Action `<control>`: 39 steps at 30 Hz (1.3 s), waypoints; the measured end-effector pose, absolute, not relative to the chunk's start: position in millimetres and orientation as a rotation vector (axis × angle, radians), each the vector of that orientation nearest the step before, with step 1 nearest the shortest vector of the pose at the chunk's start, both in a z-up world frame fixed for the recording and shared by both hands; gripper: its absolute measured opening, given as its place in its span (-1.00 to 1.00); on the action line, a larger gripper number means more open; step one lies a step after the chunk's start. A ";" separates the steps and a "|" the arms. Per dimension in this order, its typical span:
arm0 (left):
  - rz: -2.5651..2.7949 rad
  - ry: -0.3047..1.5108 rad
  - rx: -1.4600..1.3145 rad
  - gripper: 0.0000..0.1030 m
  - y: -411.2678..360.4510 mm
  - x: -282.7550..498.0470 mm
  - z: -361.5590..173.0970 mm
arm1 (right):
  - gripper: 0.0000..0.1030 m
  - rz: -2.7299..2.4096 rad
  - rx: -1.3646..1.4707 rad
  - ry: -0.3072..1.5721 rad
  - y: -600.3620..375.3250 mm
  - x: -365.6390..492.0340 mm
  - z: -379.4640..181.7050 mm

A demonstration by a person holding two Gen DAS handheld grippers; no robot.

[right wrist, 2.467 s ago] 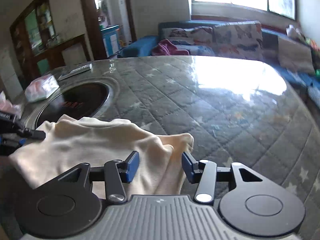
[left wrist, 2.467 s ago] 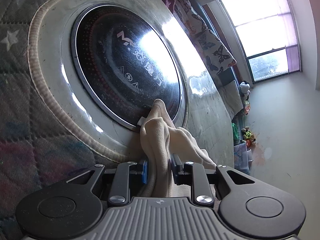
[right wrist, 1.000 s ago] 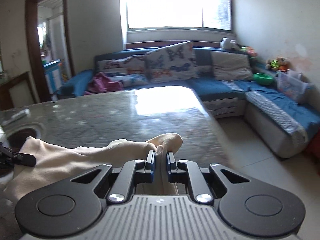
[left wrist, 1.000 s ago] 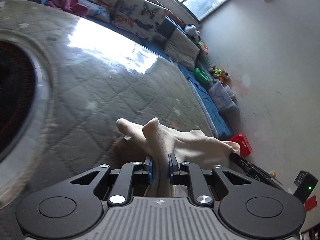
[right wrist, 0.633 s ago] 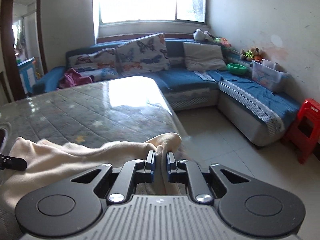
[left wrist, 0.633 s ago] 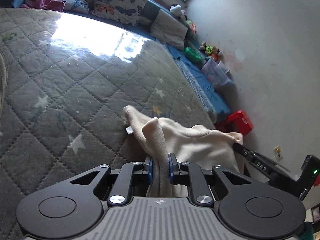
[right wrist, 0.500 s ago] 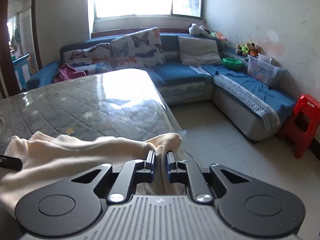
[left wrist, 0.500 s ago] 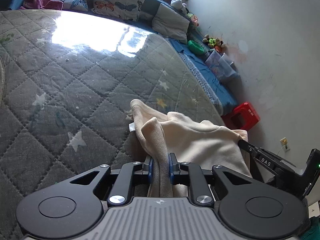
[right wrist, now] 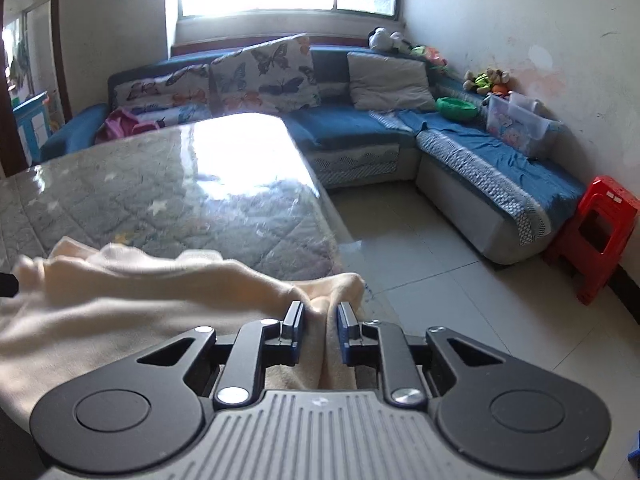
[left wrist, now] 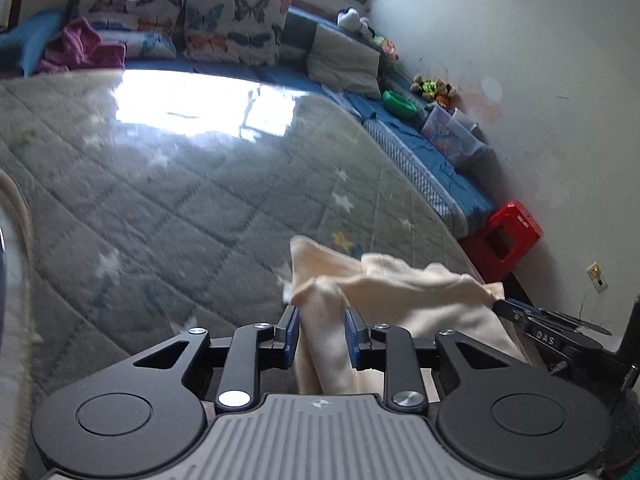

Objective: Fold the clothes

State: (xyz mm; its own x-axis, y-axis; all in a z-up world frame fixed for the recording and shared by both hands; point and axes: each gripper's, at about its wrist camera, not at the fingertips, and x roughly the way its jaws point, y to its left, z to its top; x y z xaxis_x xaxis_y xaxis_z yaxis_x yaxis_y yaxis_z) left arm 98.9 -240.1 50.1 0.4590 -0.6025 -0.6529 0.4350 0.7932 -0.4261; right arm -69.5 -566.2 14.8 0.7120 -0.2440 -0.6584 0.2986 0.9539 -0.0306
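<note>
Both grippers, left and right, part-spread around cream garment at table edge; open floor right.

The left gripper has its two blue-padded fingers parted a little, with a bunch of the cream cloth lying between them, near the table edge. The right gripper also has its fingers slightly apart, a fold of the same cloth between the pads, at the table's corner. In the left wrist view the right gripper's black tip meets the cloth's far corner, well apart from the left gripper.
</note>
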 end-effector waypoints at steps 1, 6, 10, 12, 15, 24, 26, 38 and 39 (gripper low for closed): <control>-0.648 0.868 -0.204 -0.51 -240.4 98.5 54.0 | -0.67 -0.297 0.082 0.710 -565.0 -70.5 17.0; -0.724 0.839 -0.170 -0.52 -259.0 95.5 63.4 | -0.66 -0.213 0.067 0.688 -545.2 -64.0 24.2; -0.757 0.863 -0.137 -0.54 -279.1 96.6 56.0 | -0.66 -0.164 0.058 0.703 -532.6 -48.7 22.1; -0.764 0.884 -0.132 -0.54 -286.5 99.1 50.5 | -0.66 -0.158 0.060 0.714 -531.4 -41.7 17.9; -0.770 0.898 -0.114 -0.54 -296.7 103.1 44.2 | -0.65 -0.165 0.074 0.711 -532.0 -35.8 13.3; -0.735 0.920 -0.106 -0.54 -307.3 114.1 30.1 | -0.55 -0.172 0.097 0.694 -536.5 -32.3 4.6; -0.734 0.916 -0.102 -0.54 -306.6 111.6 32.2 | -0.49 -0.174 0.092 0.692 -536.0 -32.9 5.5; -0.744 0.887 -0.096 -0.50 -294.6 91.0 45.9 | -0.20 -0.094 0.008 0.697 -501.2 -52.2 14.2; -0.745 0.885 -0.092 -0.49 -293.3 89.4 46.5 | -0.19 -0.085 0.003 0.705 -497.9 -52.9 12.6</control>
